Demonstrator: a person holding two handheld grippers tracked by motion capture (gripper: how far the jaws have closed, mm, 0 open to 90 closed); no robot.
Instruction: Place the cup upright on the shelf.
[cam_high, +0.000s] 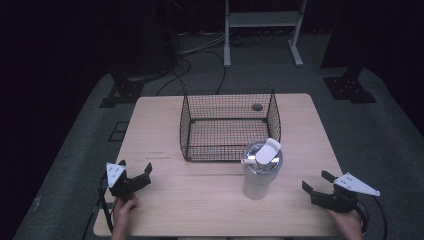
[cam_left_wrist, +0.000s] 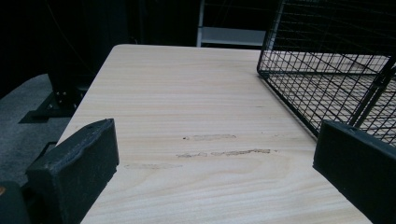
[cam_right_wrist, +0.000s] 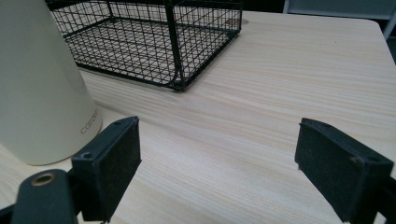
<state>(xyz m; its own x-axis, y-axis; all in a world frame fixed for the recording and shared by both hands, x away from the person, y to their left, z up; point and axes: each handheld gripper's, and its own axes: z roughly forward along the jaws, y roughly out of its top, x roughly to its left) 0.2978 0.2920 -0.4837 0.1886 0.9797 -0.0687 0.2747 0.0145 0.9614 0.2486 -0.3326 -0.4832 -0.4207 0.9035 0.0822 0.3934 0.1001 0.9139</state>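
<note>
Dark surroundings and grey flooring frame one pale wooden bench (cam_high: 165, 125). One black wire basket (cam_high: 187, 127) stands at the bench's centre, toward its far side; nothing is seen inside it, the bench top showing through its mesh floor. One cream tumbler (cam_high: 257, 186) stands upright just in front of the basket's near right corner, closed by a metal lid with a white flip tab; its contents cannot be seen. Two grippers are present. Left gripper (cam_high: 134, 176), near left of the bench: fingers spread wide, nothing between them, well apart from the tumbler. Right gripper (cam_high: 316, 182), near right edge: fingers likewise spread and empty, pointing toward the tumbler, near it but not touching.
</note>
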